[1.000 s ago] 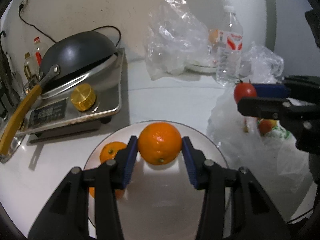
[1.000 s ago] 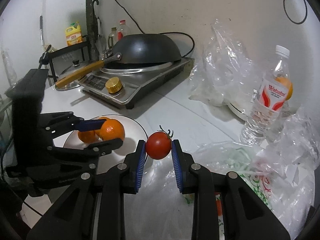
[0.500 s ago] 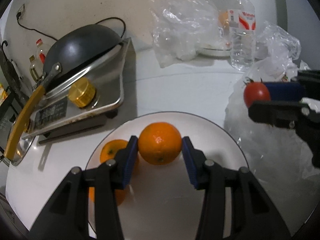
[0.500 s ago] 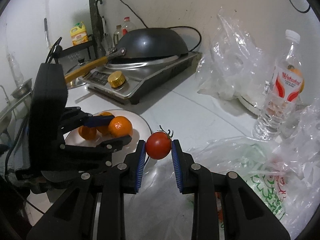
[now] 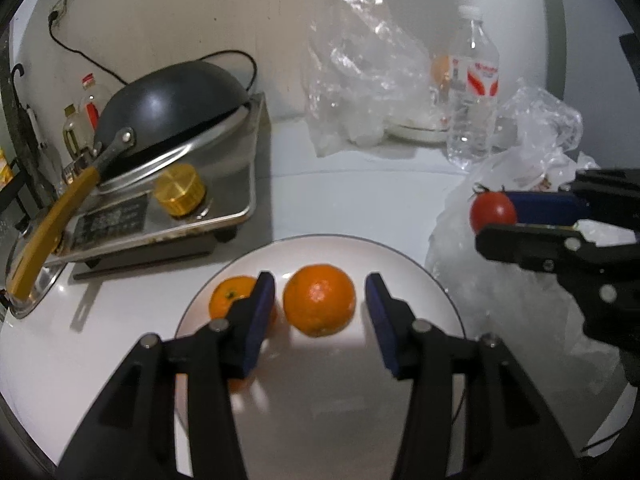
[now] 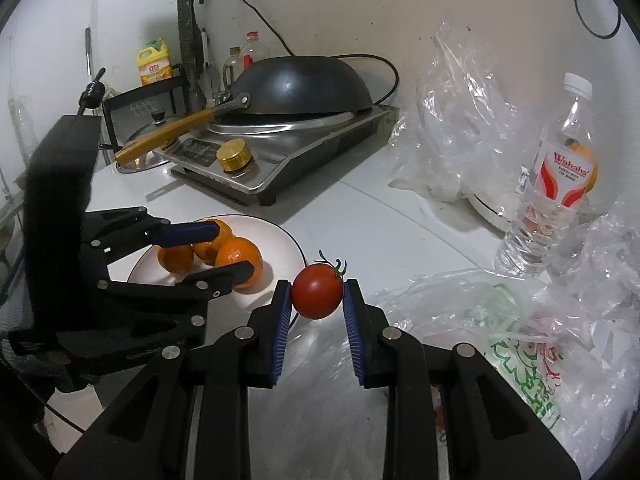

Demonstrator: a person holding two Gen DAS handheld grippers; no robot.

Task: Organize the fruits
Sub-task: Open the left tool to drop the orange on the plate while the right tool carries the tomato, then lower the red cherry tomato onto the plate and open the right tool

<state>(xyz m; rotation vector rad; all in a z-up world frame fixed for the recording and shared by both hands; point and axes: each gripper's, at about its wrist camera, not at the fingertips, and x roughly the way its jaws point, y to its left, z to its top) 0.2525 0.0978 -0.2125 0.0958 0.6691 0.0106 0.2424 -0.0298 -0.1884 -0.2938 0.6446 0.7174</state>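
On the plate (image 5: 404, 256) sits the orange (image 5: 319, 300), between my left gripper's (image 5: 320, 300) parted pads, not touching either. Two more oranges (image 6: 192, 252) lie behind it. Right of the plate, my right gripper (image 6: 317, 298) clamps a tomato (image 6: 317, 296) over plastic bags (image 6: 500, 320).

Dim indoor light, both views w/ heavy fisheye warp and black vignette at corners. Soft glare on the plate (image 5: 420, 280) lower centre and on the wok (image 6: 304, 84) dome. Stove (image 5: 168, 224) casts a soft shadow onto the counter (image 5: 352, 204). Tongs nearest the lens slightly blurred.
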